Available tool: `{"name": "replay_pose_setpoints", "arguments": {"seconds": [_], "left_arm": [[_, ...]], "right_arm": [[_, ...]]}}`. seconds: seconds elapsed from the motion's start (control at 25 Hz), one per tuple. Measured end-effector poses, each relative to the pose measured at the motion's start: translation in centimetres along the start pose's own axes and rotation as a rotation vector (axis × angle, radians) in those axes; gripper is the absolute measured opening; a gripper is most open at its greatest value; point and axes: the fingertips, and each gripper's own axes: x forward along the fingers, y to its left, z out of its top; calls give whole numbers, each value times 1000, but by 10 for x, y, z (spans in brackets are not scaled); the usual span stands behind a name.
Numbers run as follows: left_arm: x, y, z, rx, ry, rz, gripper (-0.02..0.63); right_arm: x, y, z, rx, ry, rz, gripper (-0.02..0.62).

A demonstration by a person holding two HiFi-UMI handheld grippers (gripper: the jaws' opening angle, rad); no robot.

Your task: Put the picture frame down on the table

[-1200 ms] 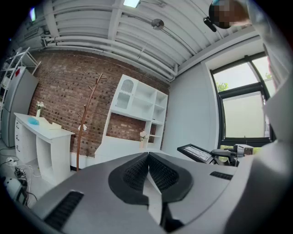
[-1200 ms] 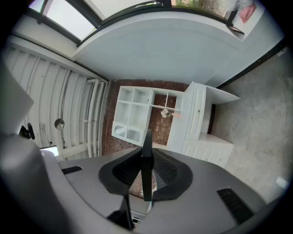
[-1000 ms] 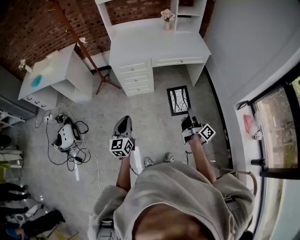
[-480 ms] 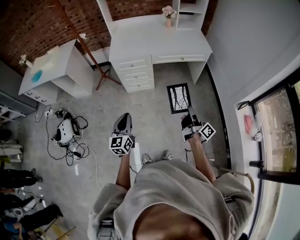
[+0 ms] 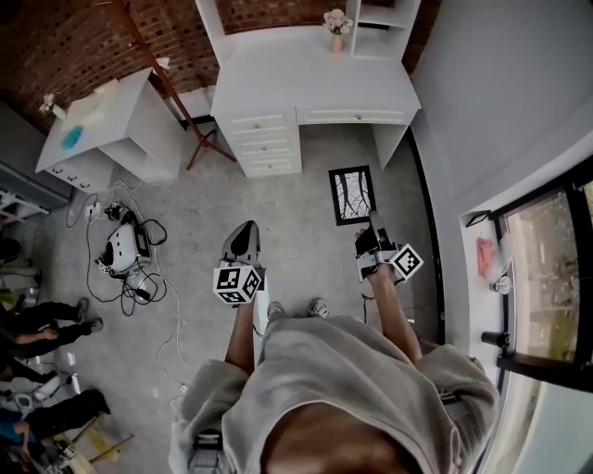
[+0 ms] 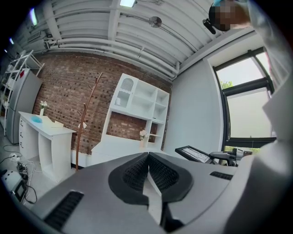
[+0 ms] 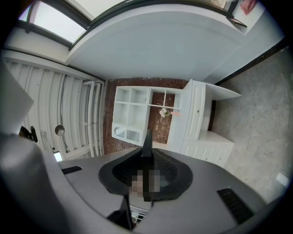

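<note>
The grey floor fills most of the head view; a white desk with drawers stands against the brick wall, and a smaller white table stands apart to its left; a tangle of cables lies on the floor near that table. The picture frame, black-edged with its face up, is held in the air above the floor, short of the desk and not touching it; the right gripper grips its near edge, jaws pressed on the thin dark rim. The left gripper hangs level with it, well apart, jaws closed together on nothing; a small vase of flowers stands on the desk's back.
</note>
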Motion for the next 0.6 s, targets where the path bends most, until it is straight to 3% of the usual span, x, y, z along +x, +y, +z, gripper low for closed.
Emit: {"name": "replay_pose_setpoints", "arguments": {"seconds": [0.6], "left_arm": [[45, -27, -5, -2, 1, -7, 17]], "right_arm": [[18, -19, 41, 18, -3, 13, 87]]}}
